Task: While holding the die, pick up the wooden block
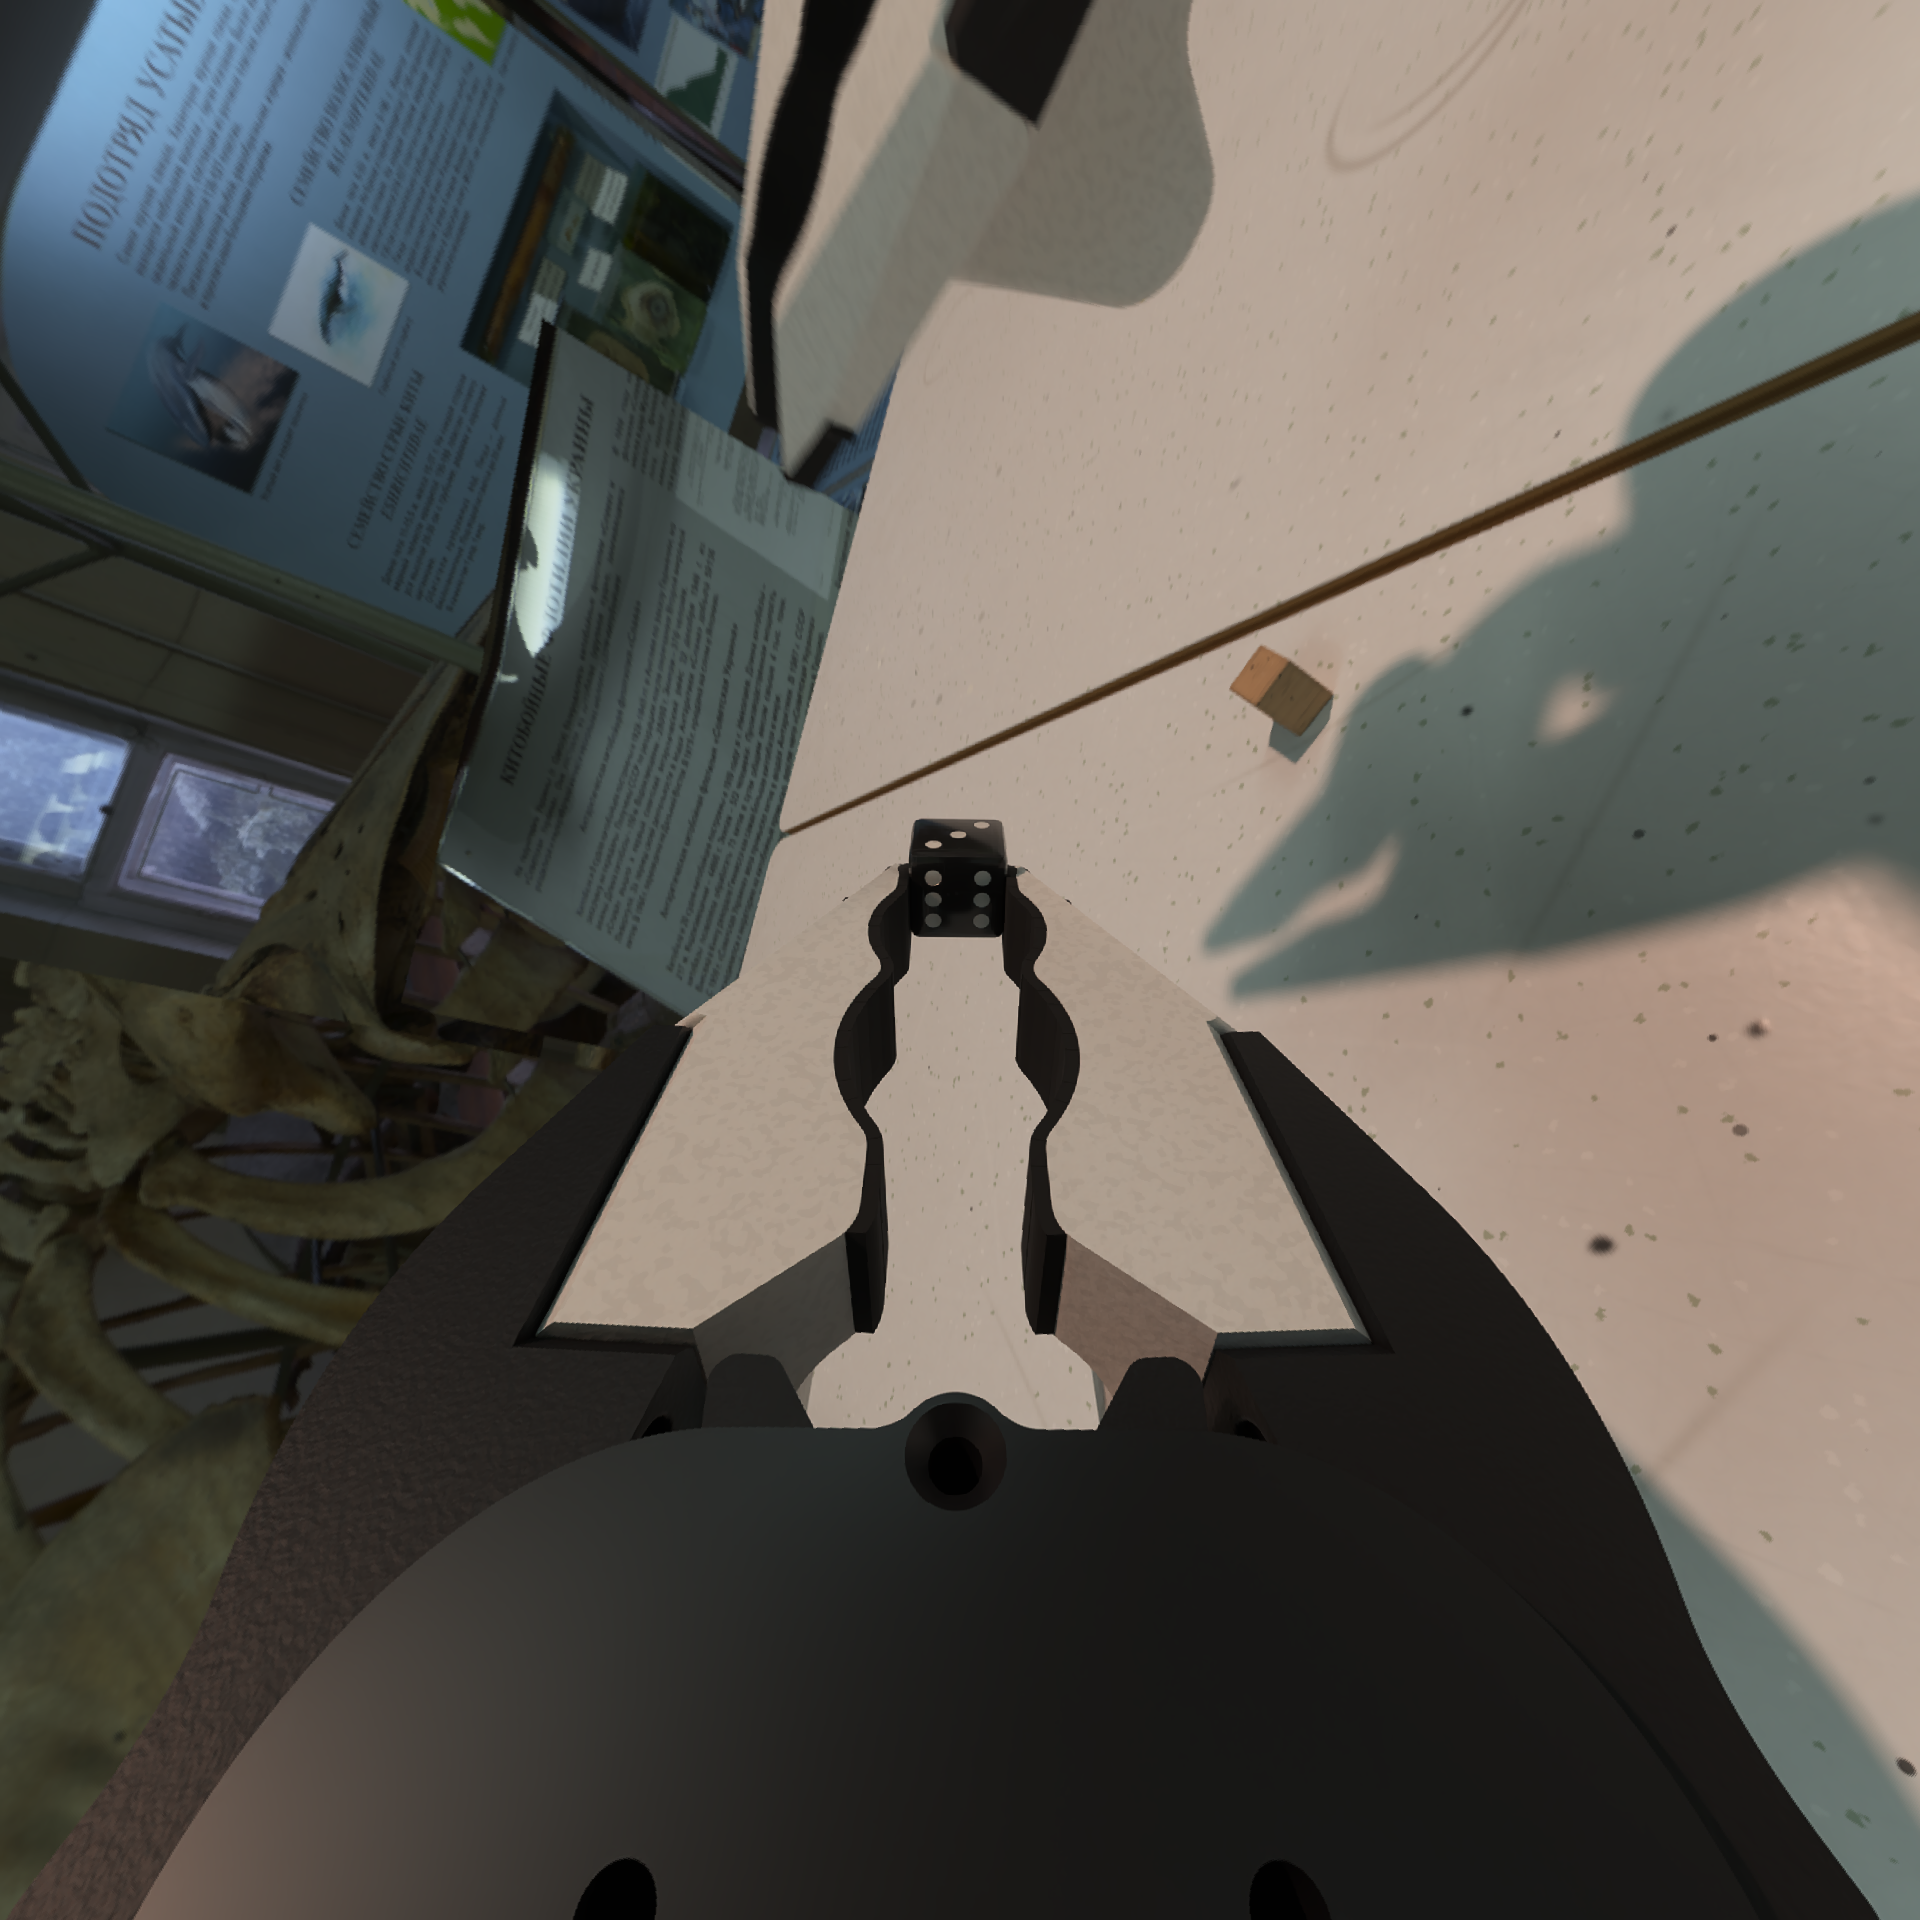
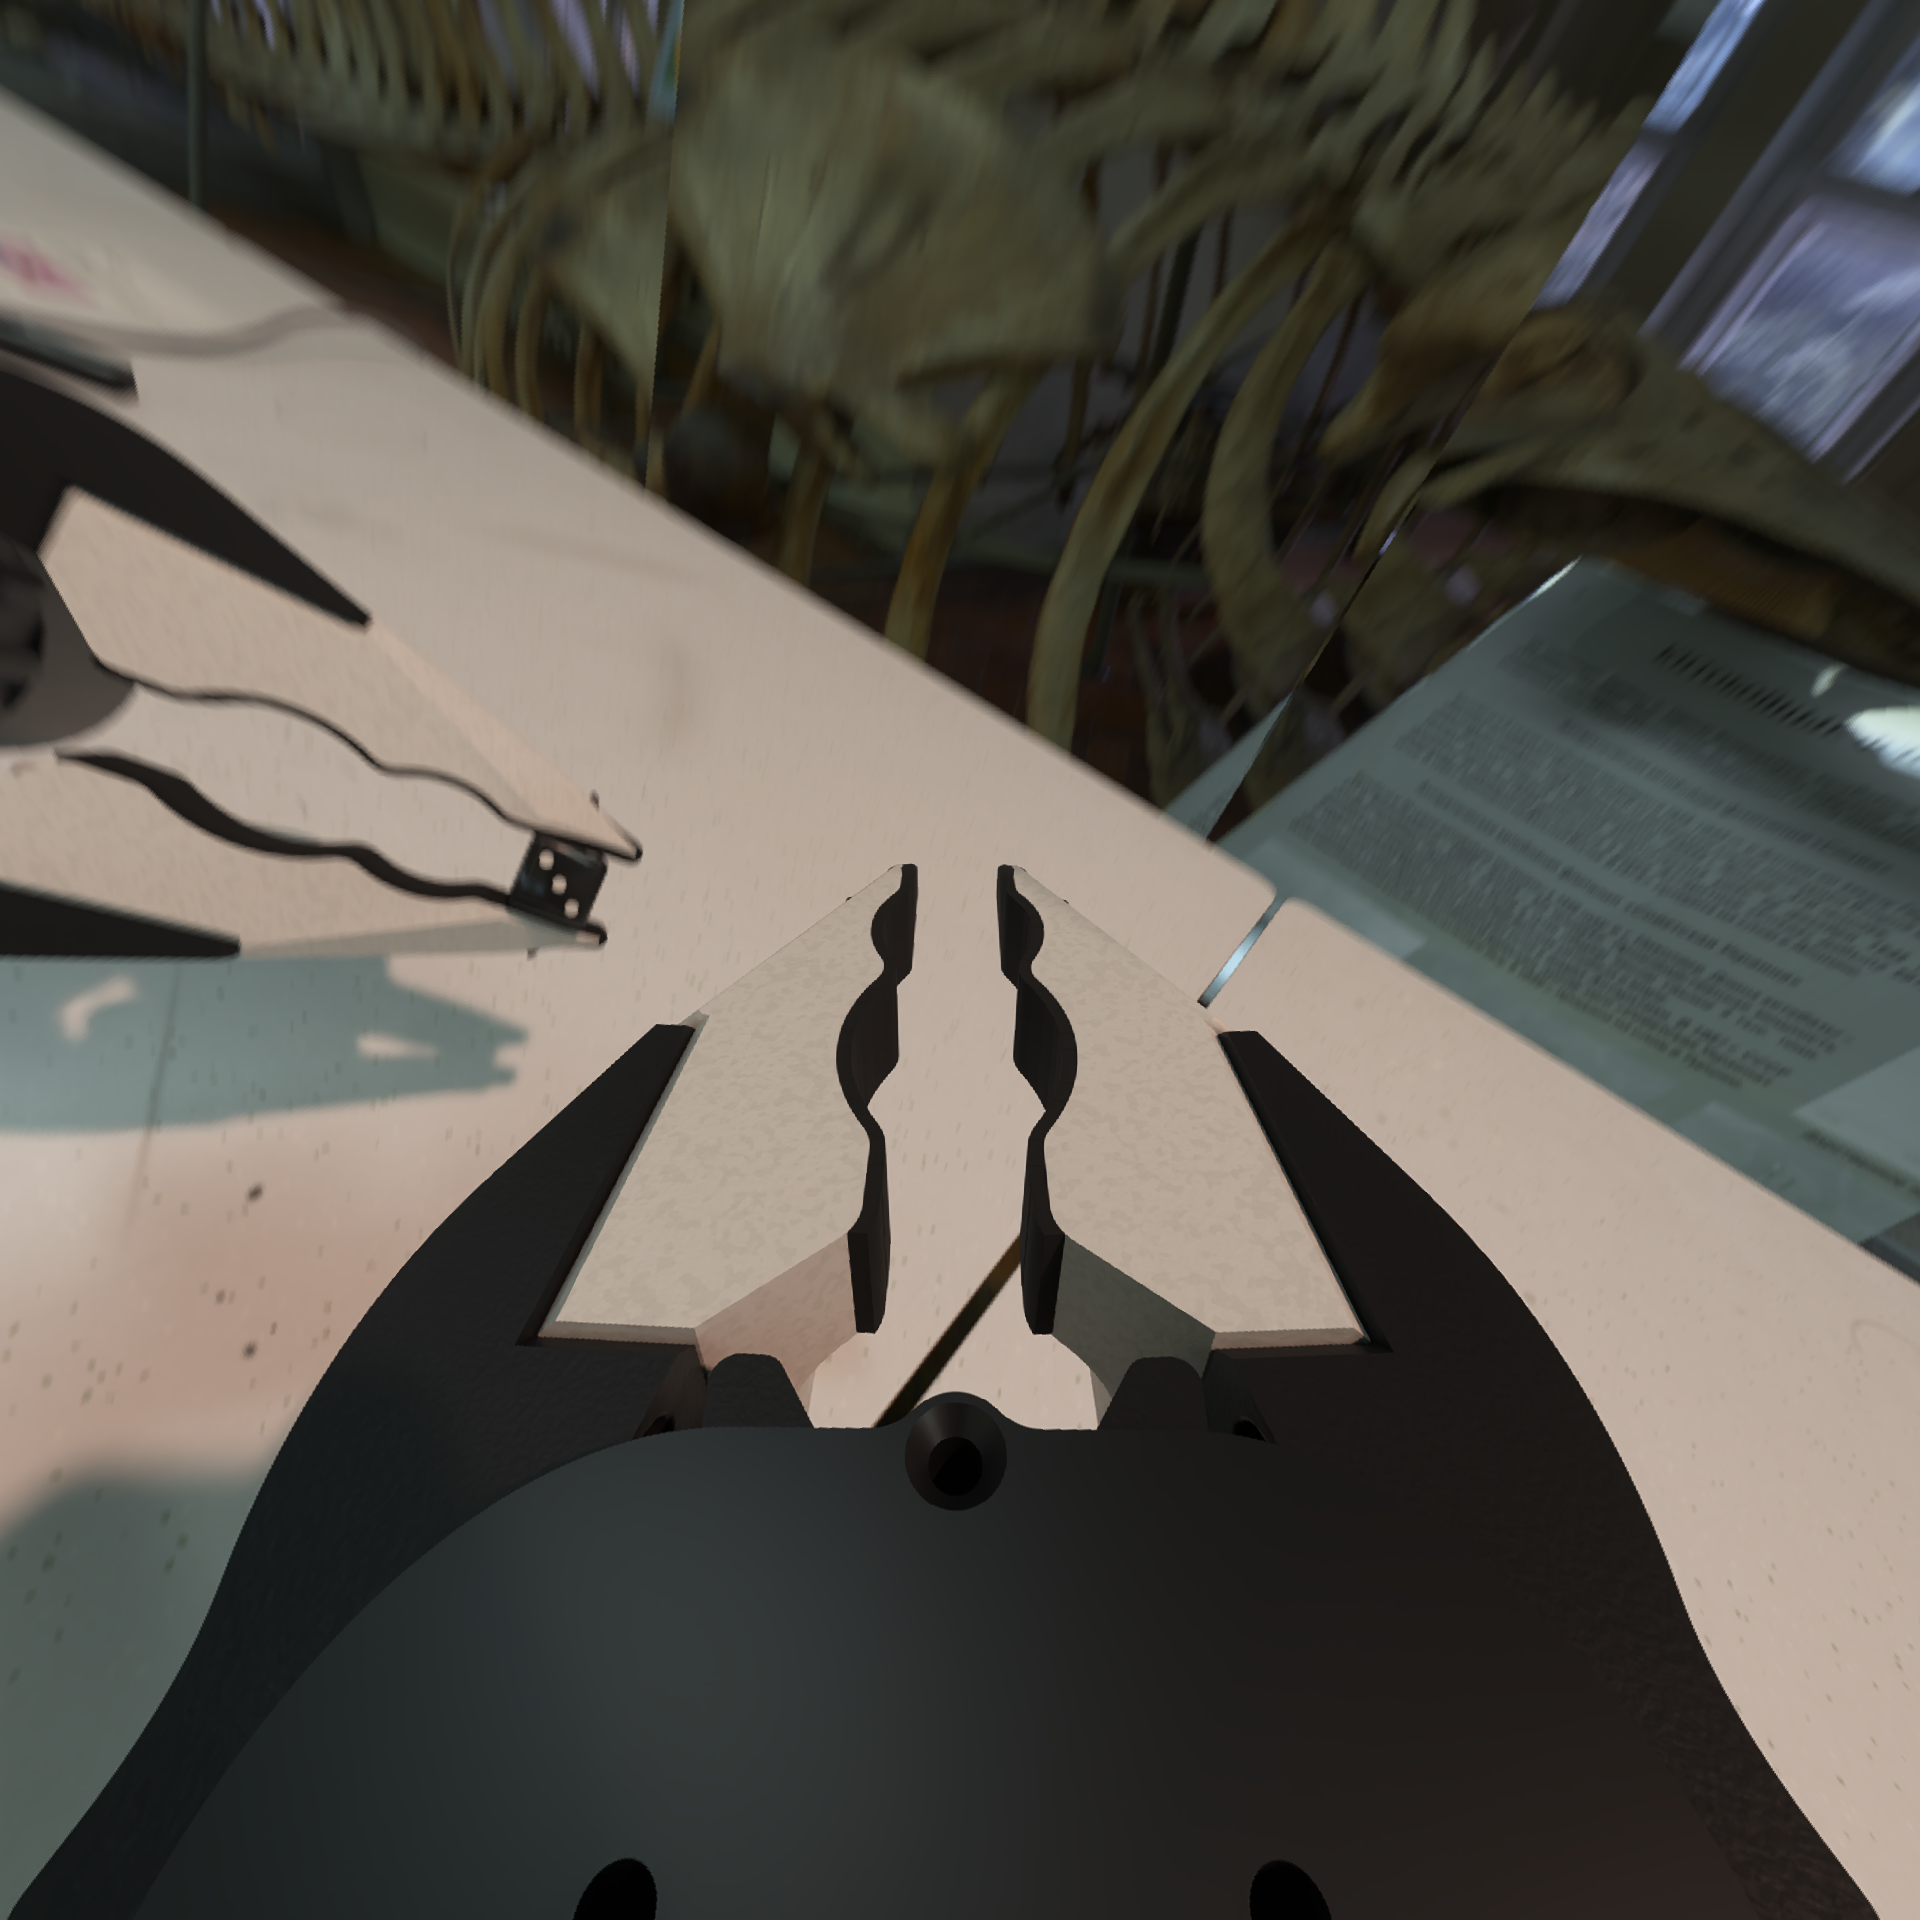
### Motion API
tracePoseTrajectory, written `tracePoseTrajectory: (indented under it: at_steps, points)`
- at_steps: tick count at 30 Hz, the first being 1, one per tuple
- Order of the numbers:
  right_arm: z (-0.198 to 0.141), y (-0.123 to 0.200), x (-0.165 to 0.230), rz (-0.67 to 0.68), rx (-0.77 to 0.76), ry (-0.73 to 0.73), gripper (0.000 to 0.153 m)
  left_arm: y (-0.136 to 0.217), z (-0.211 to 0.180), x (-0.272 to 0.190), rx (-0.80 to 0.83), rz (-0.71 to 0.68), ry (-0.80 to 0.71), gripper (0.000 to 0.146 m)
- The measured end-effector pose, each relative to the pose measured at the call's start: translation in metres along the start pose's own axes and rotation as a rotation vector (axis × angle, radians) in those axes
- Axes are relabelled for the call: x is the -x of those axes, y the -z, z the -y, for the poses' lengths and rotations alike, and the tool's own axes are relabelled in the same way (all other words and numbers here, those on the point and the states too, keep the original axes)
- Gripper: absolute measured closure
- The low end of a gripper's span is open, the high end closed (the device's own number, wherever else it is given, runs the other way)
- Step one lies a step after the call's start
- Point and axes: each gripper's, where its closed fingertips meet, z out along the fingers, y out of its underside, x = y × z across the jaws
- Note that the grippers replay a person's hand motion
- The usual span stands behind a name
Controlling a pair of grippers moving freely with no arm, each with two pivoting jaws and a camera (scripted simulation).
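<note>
My left gripper (image 1: 956,883) is shut on a black die (image 1: 957,879) with white pips, held at the fingertips above the pale speckled table (image 1: 1403,1143). The small wooden block (image 1: 1281,694) lies on the table ahead and to the right, just past a dark seam line (image 1: 1455,520), by the edge of a gripper shadow. My right gripper (image 2: 957,878) has its jaws a little apart with nothing between them; it also shows at the top of the left wrist view (image 1: 816,436). The right wrist view shows the left gripper (image 2: 608,894) with the die (image 2: 559,883) to its left. The block is not in that view.
The table edge (image 2: 935,686) runs diagonally close ahead of the right gripper, with a gap (image 2: 1236,951) between two table tops. Beyond stand a skeleton (image 2: 935,260) and printed display panels (image 1: 364,260). Gripper shadows (image 1: 1558,779) fall across the table.
</note>
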Motion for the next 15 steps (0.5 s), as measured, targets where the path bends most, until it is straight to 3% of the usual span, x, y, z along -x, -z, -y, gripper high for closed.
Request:
tracePoseTrajectory:
  at_steps: [5, 7, 10, 12, 15]
  points:
    - [0.029, 0.022, -0.011, -0.059, -0.236, -0.075, 0.153, 0.012, 0.021, 0.008, -0.105, 0.034, 0.028, 0.130]
    - [0.005, 0.001, 0.006, 0.027, -0.076, -0.037, 0.153, 0.019, 0.032, 0.014, -0.161, 0.053, 0.063, 0.130]
    - [-0.056, -0.030, 0.022, 0.055, 0.330, 0.037, 0.153, 0.029, 0.046, 0.017, -0.241, 0.028, 0.137, 0.130]
    - [-0.060, -0.035, 0.016, -0.036, 0.329, 0.101, 0.153, 0.031, 0.047, 0.018, -0.267, 0.014, 0.159, 0.130]
    - [-0.041, -0.027, 0.017, 0.008, 0.213, 0.062, 0.150, 0.027, 0.038, 0.019, -0.230, 0.019, 0.146, 0.130]
